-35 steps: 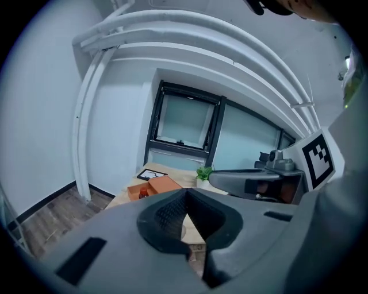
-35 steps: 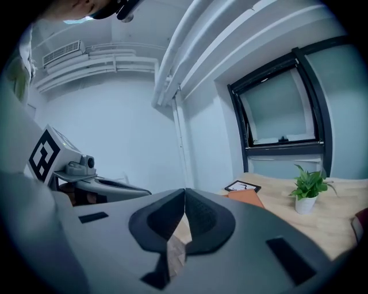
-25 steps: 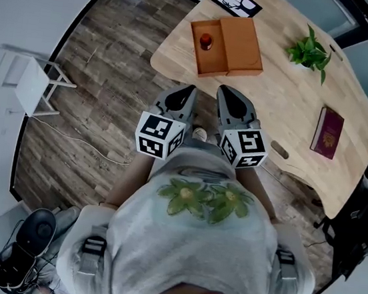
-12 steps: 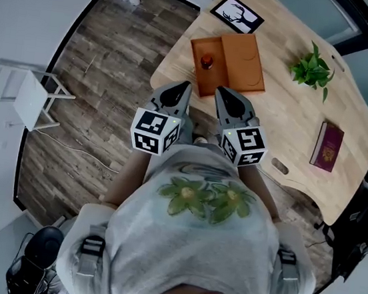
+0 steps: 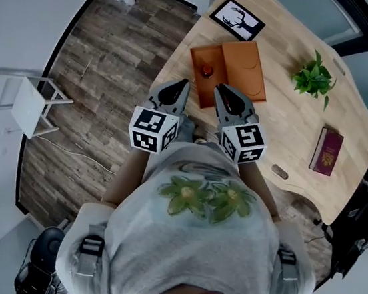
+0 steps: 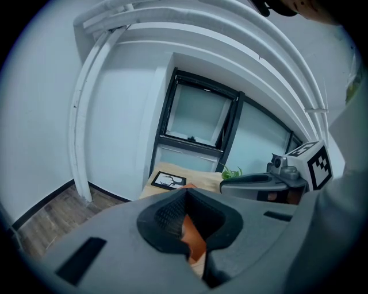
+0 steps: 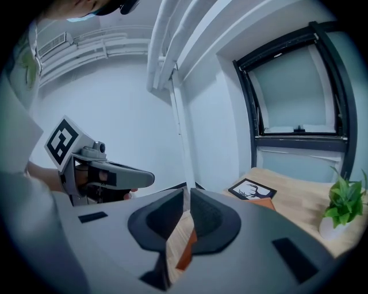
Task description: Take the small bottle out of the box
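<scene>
Left gripper [image 5: 177,88] jaws together, nothing btwn; right gripper [image 5: 226,95] same, closed and empty. Only head view shows me the small dark-red bottle [image 5: 208,71], in the left half of the open orange-brown box [image 5: 245,64] on the light wooden table [image 5: 288,123]. Gripper views catch just an orange edge.

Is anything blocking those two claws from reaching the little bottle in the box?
Nothing visible does. The box lies open, its lid flipped aside, and the small bottle stands uncovered inside. The left gripper and right gripper hover near it, jaws shut, empty.
</scene>
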